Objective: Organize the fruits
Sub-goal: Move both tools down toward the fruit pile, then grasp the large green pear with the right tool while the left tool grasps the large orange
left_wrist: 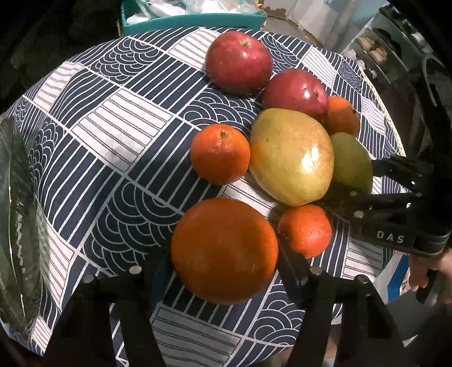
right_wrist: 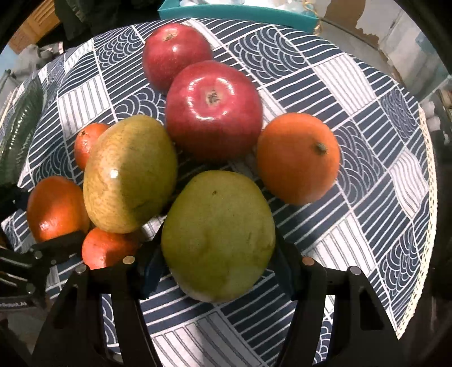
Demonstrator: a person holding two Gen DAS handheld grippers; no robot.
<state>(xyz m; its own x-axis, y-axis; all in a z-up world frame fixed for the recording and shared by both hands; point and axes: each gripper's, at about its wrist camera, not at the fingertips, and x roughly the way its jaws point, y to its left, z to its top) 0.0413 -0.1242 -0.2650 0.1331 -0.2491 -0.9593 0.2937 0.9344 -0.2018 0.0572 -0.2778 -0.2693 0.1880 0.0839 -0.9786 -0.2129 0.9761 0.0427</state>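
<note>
Your left claw (left_wrist: 224, 271) is down over the big orange (left_wrist: 224, 249), one finger on each side of it. The jaws look snug against the peel, though whether the pads actually press you cannot tell from here. Your right claw (right_wrist: 217, 262) is clamped on the green pear (right_wrist: 219, 235), blue pads flat against both flanks.

Both fruits sit at the near edge of the pile on the patterned cloth (left_wrist: 118, 135) that covers the round surface. Just behind the orange and touching it is a small mandarin (left_wrist: 306, 230). The yellow pear (left_wrist: 291, 156) lies in the middle of the heap, right beside the green one. A second mandarin (left_wrist: 220, 153) rests against the yellow pear's left side. Behind the pears sits a red apple (right_wrist: 213, 108), with another apple (right_wrist: 175, 53) further back, the two touching. A third mandarin (right_wrist: 298, 156) lies to the right of the near apple, touching it, stem turned to the side.

In the left view your right claw reaches in from the right edge, with your hand (left_wrist: 423, 271) behind it. A ribbed glass dish (left_wrist: 15, 214) shows at the far left edge of the cloth, well apart from the fruit. A teal box (right_wrist: 234, 12) stands beyond the surface.
</note>
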